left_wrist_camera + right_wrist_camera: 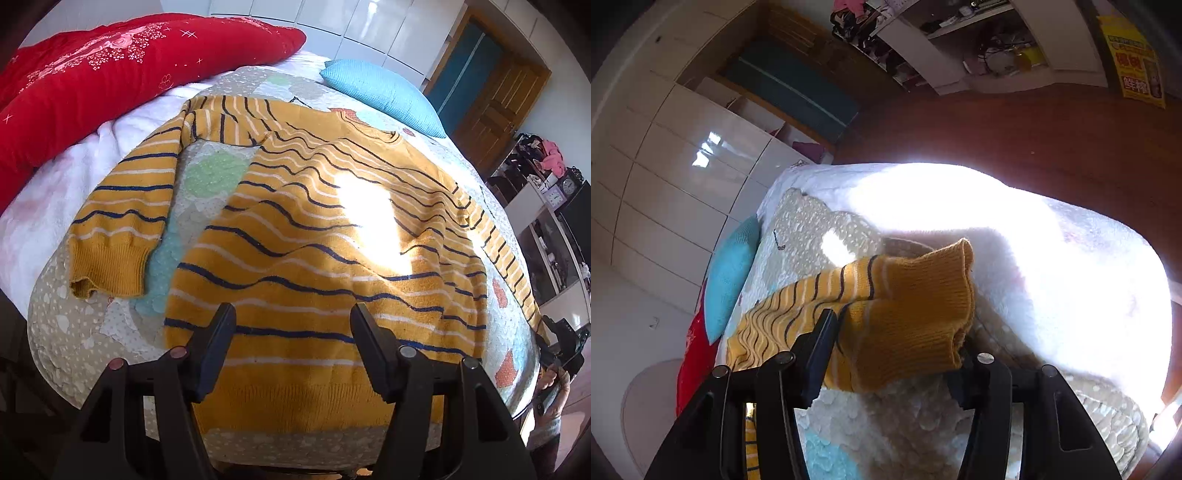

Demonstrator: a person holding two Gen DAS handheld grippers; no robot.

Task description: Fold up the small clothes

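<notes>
A mustard-yellow sweater with navy and white stripes lies flat, face up, on the bed. Its left sleeve bends down to a ribbed cuff. My left gripper is open and empty, just above the sweater's hem. In the right wrist view, the right sleeve's ribbed cuff lies between the open fingers of my right gripper. The left finger shows; the cuff hides the right fingertip. The right gripper also shows in the left wrist view at the sleeve end.
The bed has a patterned quilt over a white blanket. A red pillow and a blue pillow lie at the head. White wardrobes, shelves and wooden floor surround the bed.
</notes>
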